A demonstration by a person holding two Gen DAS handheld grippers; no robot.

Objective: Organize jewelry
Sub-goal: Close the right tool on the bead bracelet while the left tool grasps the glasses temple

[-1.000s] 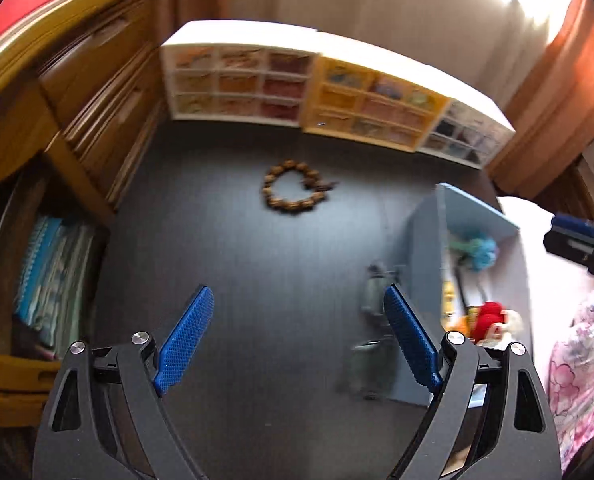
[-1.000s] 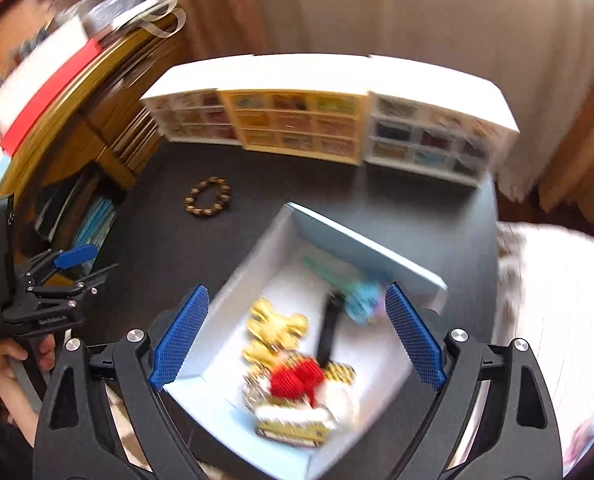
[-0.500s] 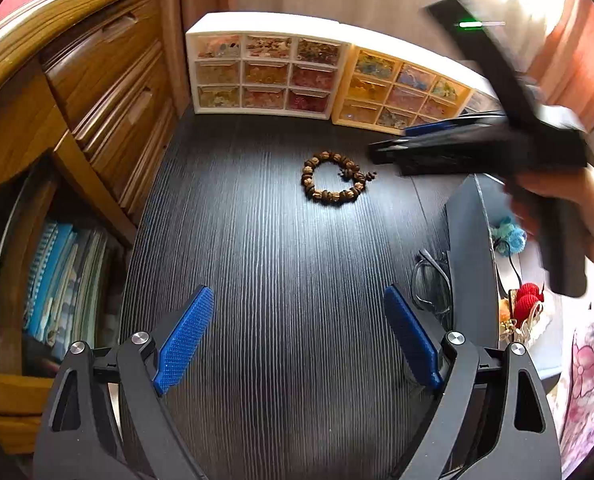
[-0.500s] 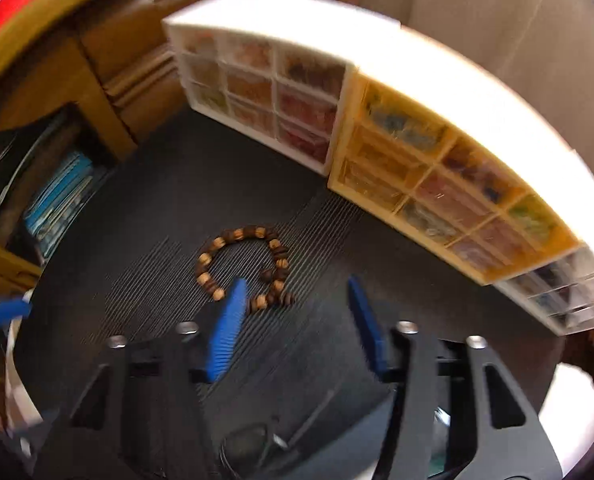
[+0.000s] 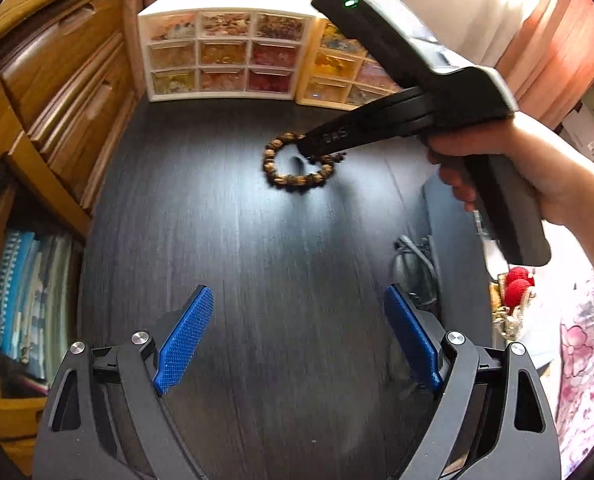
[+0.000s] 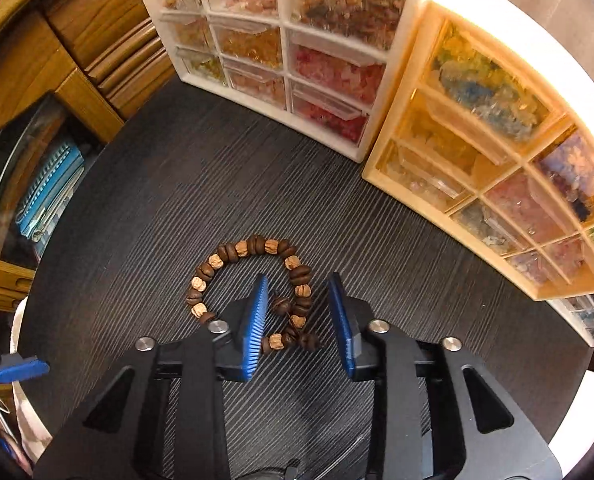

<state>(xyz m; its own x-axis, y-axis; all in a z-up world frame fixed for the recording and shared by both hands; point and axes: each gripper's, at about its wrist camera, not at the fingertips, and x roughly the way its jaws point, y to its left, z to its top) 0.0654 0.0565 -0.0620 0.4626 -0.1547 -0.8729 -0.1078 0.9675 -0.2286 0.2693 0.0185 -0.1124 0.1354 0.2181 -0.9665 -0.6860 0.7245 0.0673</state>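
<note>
Jaws of your right gripper (image 6: 299,316) closing astride the brown wooden-bead bracelet (image 6: 253,284), gripping nothing yet; smooth beads may squirt sideways.

I am seeing my left gripper (image 5: 297,336) showing matte black arms with silver round screws and ribbed blue pads (image 5: 185,334). My right gripper (image 6: 300,320) is showing the same black frame, silver screws and blue pads, its body carrying a glowing green light and faint lettering. My hand (image 5: 537,168) is showing bare, no sleeve.
</note>
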